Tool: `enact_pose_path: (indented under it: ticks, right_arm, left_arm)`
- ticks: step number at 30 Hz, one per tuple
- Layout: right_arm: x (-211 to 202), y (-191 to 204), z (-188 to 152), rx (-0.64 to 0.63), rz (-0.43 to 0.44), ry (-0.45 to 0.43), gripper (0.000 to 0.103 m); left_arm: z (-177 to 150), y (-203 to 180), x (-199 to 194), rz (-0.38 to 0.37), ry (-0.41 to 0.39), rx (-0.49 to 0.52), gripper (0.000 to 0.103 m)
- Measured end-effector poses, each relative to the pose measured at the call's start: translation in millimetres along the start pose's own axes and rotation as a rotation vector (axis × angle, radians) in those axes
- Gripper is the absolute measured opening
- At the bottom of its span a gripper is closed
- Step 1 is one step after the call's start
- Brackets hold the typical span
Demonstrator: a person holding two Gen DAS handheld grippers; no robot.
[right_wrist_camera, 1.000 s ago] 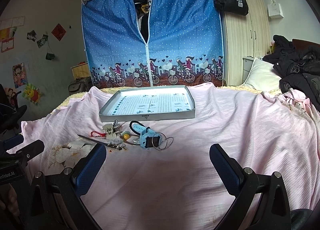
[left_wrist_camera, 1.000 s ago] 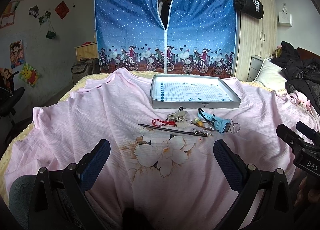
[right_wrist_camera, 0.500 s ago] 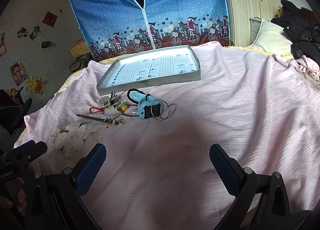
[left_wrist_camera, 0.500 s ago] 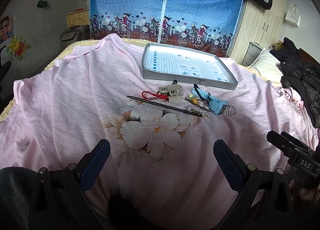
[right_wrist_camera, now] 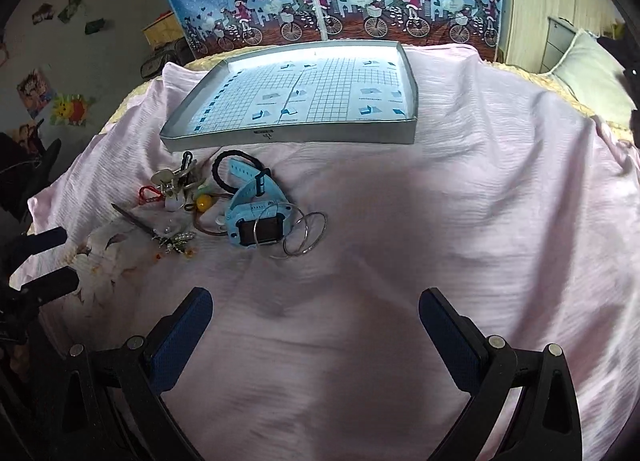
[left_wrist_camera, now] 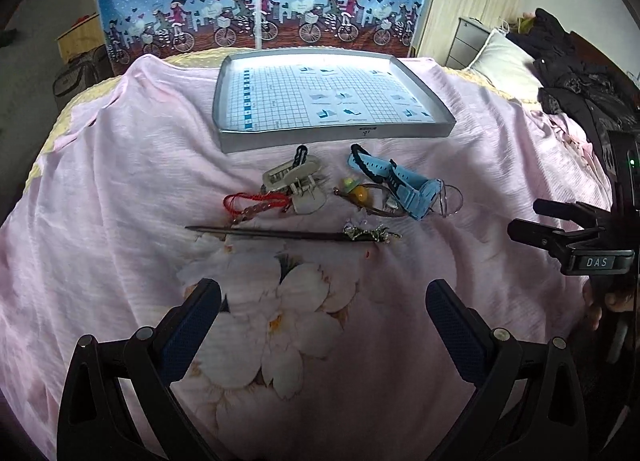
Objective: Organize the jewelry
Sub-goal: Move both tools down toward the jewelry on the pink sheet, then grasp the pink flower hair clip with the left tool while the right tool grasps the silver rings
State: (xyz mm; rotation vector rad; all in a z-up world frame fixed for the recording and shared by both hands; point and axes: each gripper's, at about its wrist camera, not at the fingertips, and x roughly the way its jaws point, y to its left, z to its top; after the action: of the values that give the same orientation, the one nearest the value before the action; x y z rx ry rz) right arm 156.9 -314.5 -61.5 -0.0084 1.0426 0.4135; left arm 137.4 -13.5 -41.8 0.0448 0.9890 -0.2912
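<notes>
The jewelry lies in a small cluster on the pink sheet [left_wrist_camera: 120, 181] of the bed, just in front of the tray [left_wrist_camera: 340, 133], whose grid-printed floor is bare. A blue watch [right_wrist_camera: 256, 217] lies at the right of the cluster, with 2 thin wire rings [right_wrist_camera: 306, 235] touching its face end and a black hair tie [right_wrist_camera: 224, 173] behind its strap. To its left sit a yellow bead [left_wrist_camera: 360, 193], a pale hair clip [left_wrist_camera: 292, 177] and a red cord [left_wrist_camera: 256, 203]. A long dark hair stick [left_wrist_camera: 272, 235] lies crosswise nearest the cameras, its ornamented end pointing right. Wide bare sheet stretches right of the cluster. The left hand-held gripper [left_wrist_camera: 324, 309] hovers over the flower print with fingers spread wide, holding nothing. The right hand-held gripper [right_wrist_camera: 316, 317] hangs over bare sheet, likewise spread and empty.
</notes>
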Motion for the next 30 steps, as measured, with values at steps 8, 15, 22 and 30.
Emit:
enact_pose_path:
  ticks: [8,15,22,30]
  right_arm:
    - [30,-5,13,-0.083,0.095,0.009,0.092]
    - [44,-6,19,-0.062,0.167,0.01,0.079]
    - [59,-5,24,-0.045,0.179,0.019,0.071]
    - [71,-3,28,-0.028,0.165,0.023,0.071]
  left_arm:
    - [23,-10,51,-0.109,0.064,0.136,0.079]
    - [32,-3,78,-0.169,0.094,0.156,0.068]
    - [35,-7,88,-0.2,0.124,0.162,0.057]
    - [37,-5,94,-0.204,0.129,0.133,0.04]
